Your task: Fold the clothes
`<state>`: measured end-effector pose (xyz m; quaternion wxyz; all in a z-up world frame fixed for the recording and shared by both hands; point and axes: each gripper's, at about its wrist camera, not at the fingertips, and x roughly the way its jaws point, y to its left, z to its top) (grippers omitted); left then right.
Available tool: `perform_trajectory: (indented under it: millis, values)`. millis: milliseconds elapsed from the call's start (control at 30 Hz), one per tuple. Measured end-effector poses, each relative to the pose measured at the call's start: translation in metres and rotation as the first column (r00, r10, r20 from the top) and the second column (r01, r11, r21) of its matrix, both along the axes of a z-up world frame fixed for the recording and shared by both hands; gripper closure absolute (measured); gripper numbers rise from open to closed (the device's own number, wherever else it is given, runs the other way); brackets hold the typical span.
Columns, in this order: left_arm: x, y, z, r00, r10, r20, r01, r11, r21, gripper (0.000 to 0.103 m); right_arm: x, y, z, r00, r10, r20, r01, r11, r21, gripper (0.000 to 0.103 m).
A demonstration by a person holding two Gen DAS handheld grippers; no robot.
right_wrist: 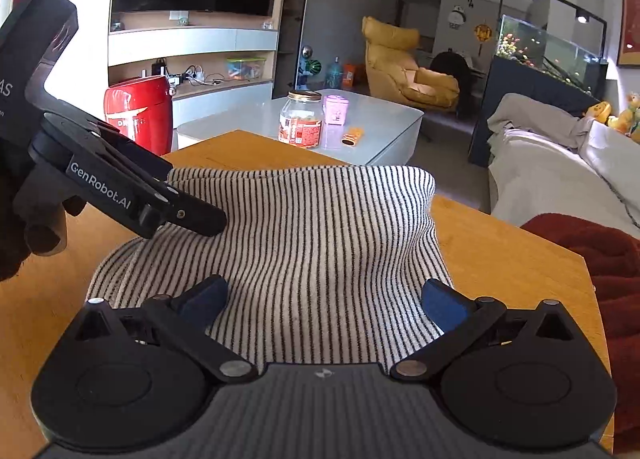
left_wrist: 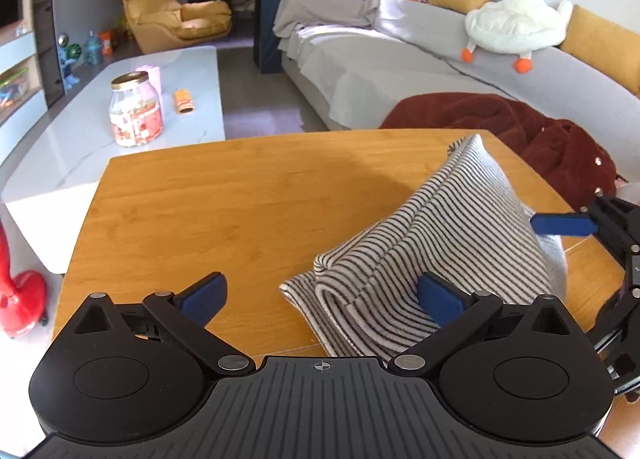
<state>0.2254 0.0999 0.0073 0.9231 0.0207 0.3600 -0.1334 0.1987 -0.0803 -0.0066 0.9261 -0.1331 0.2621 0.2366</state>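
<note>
A black-and-white striped garment (left_wrist: 444, 235) lies bunched and partly folded on the wooden table (left_wrist: 200, 211). My left gripper (left_wrist: 322, 297) is open just above the garment's near left corner; its right finger rests against the cloth. My right gripper (right_wrist: 324, 299) is open over the garment (right_wrist: 312, 243), fingers spread wide above the cloth. The right gripper's blue finger (left_wrist: 562, 224) shows at the garment's right side in the left wrist view. The left gripper's black body (right_wrist: 120, 191) shows over the garment's left edge in the right wrist view.
A dark red fleece garment (left_wrist: 520, 131) lies on the grey sofa (left_wrist: 400, 71) beyond the table's right edge. A white coffee table (left_wrist: 120, 111) holds a jar (left_wrist: 135, 109). A red object (left_wrist: 20, 295) stands on the floor to the left.
</note>
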Motion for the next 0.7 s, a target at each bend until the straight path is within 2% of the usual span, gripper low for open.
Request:
perform_trajectory:
  millis: [133,267,333,433,533,633,700]
  values:
    - [0.0,0.005,-0.001,1.0,-0.001,-0.008,0.001,1.0,-0.021,0.0,-0.003,-0.003,0.007,1.0,-0.01,-0.009,0.01,1.0,0.014,0.0]
    - [0.0,0.006,-0.002,1.0,-0.017,-0.007,0.017,1.0,-0.025,0.0,-0.011,-0.027,0.02,0.997,-0.045,-0.06,0.051,0.992,0.112,0.0]
    - [0.0,0.008,-0.002,1.0,-0.02,-0.01,0.02,0.999,-0.032,0.0,-0.012,-0.049,0.024,0.988,-0.095,-0.12,0.117,0.975,0.189,0.0]
    - [0.003,0.011,-0.004,1.0,-0.026,-0.017,0.025,0.998,-0.051,0.0,-0.008,-0.082,0.021,0.95,-0.147,-0.277,0.236,0.917,0.322,0.0]
    - [0.005,0.014,-0.003,0.999,-0.037,-0.018,0.035,0.997,-0.063,0.0,0.004,-0.107,0.002,0.878,-0.113,-0.465,0.343,0.827,0.446,0.0]
    - [0.002,0.016,0.006,0.996,-0.091,-0.006,0.09,0.991,-0.101,0.0,0.016,-0.115,-0.018,0.823,-0.072,-0.564,0.418,0.749,0.514,0.0]
    - [0.001,0.015,0.014,0.986,-0.166,0.01,0.165,0.974,-0.157,0.0,0.024,-0.112,-0.028,0.809,-0.034,-0.586,0.424,0.725,0.543,0.003]
